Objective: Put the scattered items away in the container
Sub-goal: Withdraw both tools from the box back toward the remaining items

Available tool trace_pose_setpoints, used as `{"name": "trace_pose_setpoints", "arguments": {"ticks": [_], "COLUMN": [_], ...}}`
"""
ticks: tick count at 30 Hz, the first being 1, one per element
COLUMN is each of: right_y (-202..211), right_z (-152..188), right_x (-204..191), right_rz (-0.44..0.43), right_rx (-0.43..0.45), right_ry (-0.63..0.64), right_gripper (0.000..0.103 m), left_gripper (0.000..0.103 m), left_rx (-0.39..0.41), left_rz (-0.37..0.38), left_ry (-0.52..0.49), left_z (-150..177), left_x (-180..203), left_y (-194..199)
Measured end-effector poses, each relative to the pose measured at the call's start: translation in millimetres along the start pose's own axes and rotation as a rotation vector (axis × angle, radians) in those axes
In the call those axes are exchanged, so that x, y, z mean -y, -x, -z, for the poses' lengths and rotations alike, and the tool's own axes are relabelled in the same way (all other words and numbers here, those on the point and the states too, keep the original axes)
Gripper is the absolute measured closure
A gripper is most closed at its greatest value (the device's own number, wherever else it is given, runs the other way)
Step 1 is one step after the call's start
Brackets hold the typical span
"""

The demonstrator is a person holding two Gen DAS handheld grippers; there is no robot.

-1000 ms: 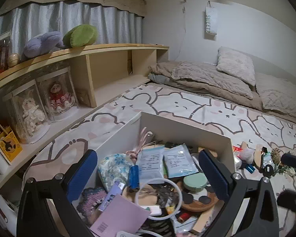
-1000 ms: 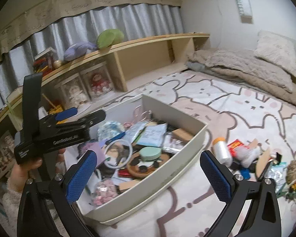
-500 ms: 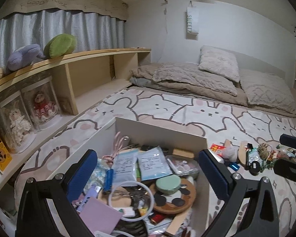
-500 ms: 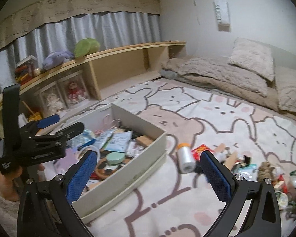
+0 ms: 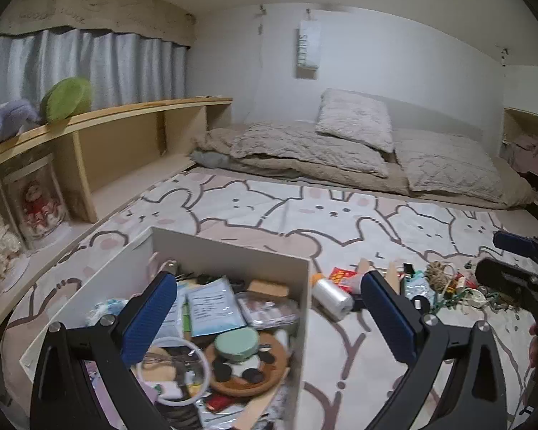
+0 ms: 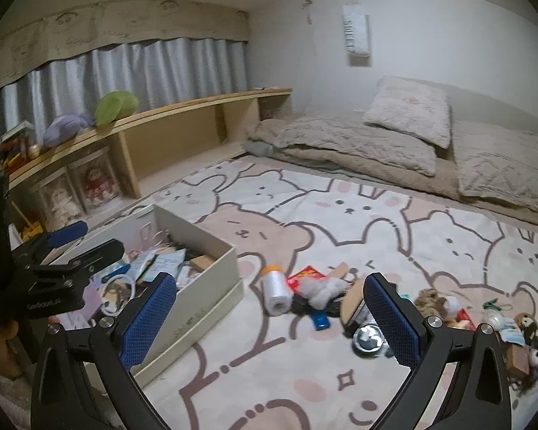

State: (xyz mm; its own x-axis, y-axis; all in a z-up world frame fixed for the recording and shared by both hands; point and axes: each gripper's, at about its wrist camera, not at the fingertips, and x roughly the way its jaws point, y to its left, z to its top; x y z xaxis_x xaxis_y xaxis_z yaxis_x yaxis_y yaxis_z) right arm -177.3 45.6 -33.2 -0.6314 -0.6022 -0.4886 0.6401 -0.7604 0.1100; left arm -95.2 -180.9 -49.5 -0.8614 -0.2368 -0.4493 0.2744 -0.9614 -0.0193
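On the bunny-print rug [image 6: 394, 222] sits the white container [image 6: 193, 317], at 9 o'clock in the right wrist view, already crowded with packets. Scattered items [image 6: 340, 294] lie from centre to 3 o'clock (clear roll [image 6: 277, 291] nearest the box). Left tool [image 5: 269, 308] spread, empty, over the container's right wall. Right tool [image 6: 270, 311] spread, empty, above the scatter.

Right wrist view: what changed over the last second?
The right gripper swung away from the box toward the loose pile, now facing the plastic roll and nearby clutter. The left gripper also turned right, past the box's right wall. Both are open and empty, nothing taken or released. Box contents and pile lie as before.
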Motion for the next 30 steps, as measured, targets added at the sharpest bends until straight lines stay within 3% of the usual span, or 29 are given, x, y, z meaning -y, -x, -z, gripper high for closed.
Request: {"name": "trace_pose_setpoints", "arguments": {"ticks": [7, 30], "right_y": [13, 43], "right_z": [1, 21], "right_x": [25, 109], "right_rz": [0.051, 0.212], "right_rx": [0.027, 0.077], "right_ry": [-0.04, -0.237], "right_gripper": [0.0, 0.0], "left_gripper": [0.0, 0.0], "left_rx": [0.013, 0.016], "left_rz": [0.081, 0.193], "left_ry": [-0.006, -0.04], "left_z": [-3, 6], "left_x": [25, 85], "left_y": [-1, -16]}}
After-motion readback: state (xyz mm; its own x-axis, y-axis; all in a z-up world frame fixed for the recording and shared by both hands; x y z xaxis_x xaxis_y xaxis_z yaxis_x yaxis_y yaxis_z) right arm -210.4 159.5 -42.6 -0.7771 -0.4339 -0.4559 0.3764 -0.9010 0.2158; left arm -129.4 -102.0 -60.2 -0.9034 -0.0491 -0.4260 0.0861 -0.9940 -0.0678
